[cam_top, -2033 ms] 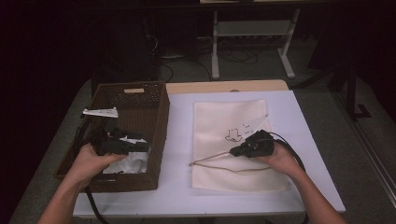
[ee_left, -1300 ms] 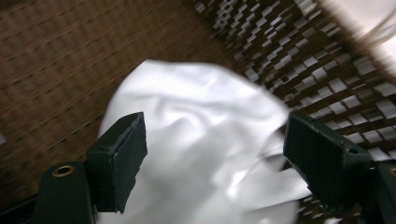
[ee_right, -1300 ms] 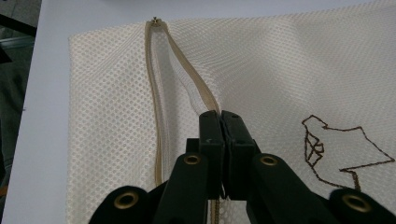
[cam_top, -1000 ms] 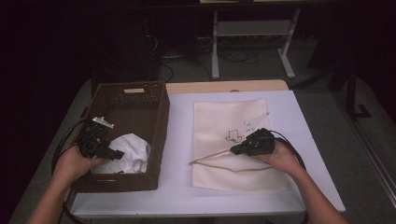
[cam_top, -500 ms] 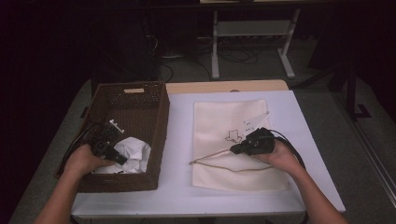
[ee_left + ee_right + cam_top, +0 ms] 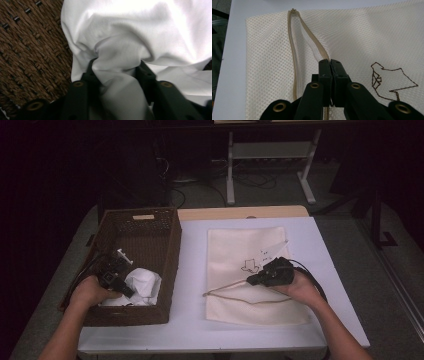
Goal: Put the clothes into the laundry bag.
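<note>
Wicker basket (image 6: pixel 150 227), left: our left gripper (image 6: pixel 125 289), jaws just closing, pinches white cloth (image 6: pixel 144 285). Mesh bag (image 6: pixel 235 250), right: our right gripper (image 6: pixel 251 281) clamps its zipper edge (image 6: pixel 322 51).

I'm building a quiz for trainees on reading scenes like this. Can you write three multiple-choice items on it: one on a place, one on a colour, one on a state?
1. Where does the crumpled white cloth lie?
A. in the dark brown woven basket
B. on the cream mesh bag
C. on the floor

2. What colour is the zipper edge of the mesh bag?
A. red
B. beige
C. black

3. How do the right gripper jaws stand?
A. wide open
B. shut on the bag's zipper edge
C. shut on the white cloth

Key: 1 A, the cloth sits inside the basket walls; 2 B, it is tan against cream mesh; 3 B, the jaws meet on the edge.
</note>
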`<state>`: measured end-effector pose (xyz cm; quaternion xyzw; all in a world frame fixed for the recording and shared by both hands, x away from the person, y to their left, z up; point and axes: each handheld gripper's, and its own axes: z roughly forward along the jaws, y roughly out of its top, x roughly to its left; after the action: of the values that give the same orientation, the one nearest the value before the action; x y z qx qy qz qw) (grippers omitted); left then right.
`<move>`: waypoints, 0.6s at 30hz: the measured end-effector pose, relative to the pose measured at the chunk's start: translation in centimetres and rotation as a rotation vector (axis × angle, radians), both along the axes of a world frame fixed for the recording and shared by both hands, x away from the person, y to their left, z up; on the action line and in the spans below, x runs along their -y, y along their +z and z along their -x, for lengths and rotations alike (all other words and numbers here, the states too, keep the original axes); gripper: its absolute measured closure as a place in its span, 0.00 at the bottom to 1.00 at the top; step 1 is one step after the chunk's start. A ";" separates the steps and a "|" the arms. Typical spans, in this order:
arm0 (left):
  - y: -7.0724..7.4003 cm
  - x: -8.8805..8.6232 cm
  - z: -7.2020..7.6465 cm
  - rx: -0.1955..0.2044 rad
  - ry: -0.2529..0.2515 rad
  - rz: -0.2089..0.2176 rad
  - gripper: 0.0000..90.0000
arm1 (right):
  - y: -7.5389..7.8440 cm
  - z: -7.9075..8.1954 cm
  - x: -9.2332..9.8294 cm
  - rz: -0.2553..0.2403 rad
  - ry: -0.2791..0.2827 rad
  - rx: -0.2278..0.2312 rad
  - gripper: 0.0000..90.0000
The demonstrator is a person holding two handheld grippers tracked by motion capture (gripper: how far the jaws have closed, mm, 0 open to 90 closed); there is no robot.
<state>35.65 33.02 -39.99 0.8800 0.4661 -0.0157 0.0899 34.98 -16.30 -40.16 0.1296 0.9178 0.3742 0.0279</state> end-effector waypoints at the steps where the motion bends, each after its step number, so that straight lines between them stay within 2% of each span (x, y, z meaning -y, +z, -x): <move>1: 0.1 0.0 0.0 0.004 -0.005 0.007 0.76 | 0.0 0.0 0.0 0.000 -0.001 0.000 0.97; 4: 0.2 -0.1 0.1 0.014 -0.018 0.028 0.83 | 0.1 -0.1 0.0 -0.004 -0.002 0.001 0.97; 8: 0.4 -0.4 0.1 0.026 -0.002 0.058 0.86 | 0.1 -0.1 0.1 -0.007 -0.003 0.000 0.97; 14: 0.9 -0.6 0.1 0.035 0.011 0.097 0.87 | 0.3 -0.2 0.3 -0.018 -0.011 -0.003 0.97; 18: 1.5 -1.0 0.2 0.036 0.021 0.150 0.87 | 0.4 -0.3 0.6 -0.023 -0.019 0.004 0.97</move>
<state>35.49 33.99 -38.53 0.8661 0.4710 -0.0340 0.1641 35.27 -16.85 -39.77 0.1380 0.9121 0.3848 0.0319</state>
